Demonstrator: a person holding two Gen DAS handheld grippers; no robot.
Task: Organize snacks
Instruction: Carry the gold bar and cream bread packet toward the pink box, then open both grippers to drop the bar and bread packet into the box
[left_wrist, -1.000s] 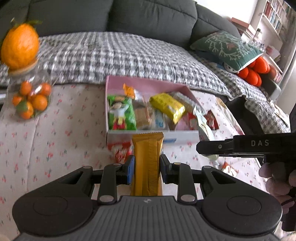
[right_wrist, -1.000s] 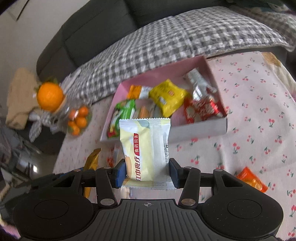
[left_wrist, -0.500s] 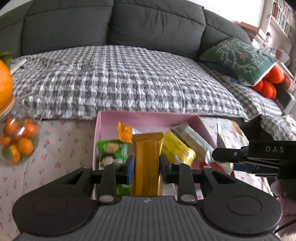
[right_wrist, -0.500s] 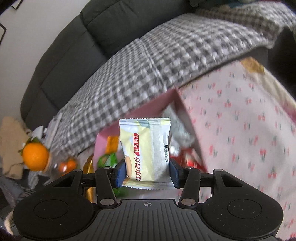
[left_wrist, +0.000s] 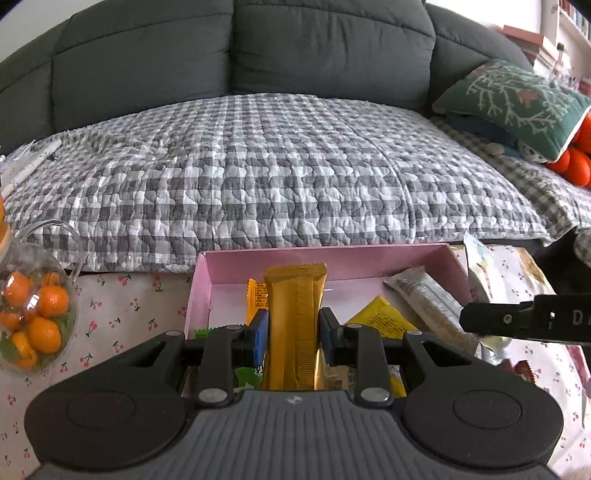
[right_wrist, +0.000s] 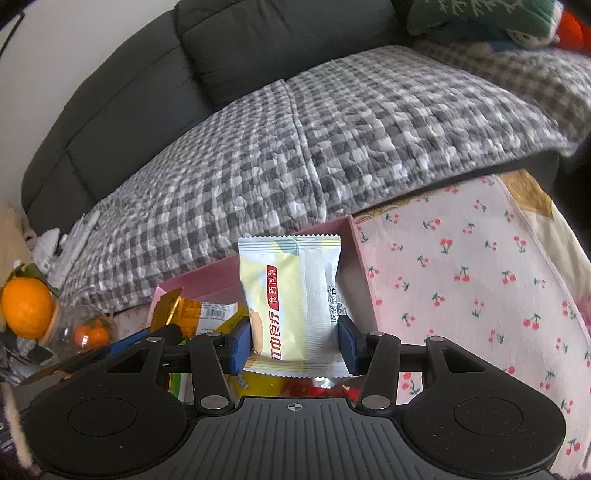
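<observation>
gold bar (left_wrist: 295, 325) upright | pale-yellow pkt (right_wrist: 291, 302) upright | pink box (left_wrist: 332, 264) prob. open-top

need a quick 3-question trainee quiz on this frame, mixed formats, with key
1. True or false: the left tongs are shut on a golden snack bar.
2. Multiple choice: what do the right tongs hold? A) a red packet B) a pale yellow and white snack packet C) an orange D) nothing
3. Fill in the blank: both snacks are held above a ____ box that already has snacks in it.

Key: 1 true; 2 B; 3 pink
</observation>
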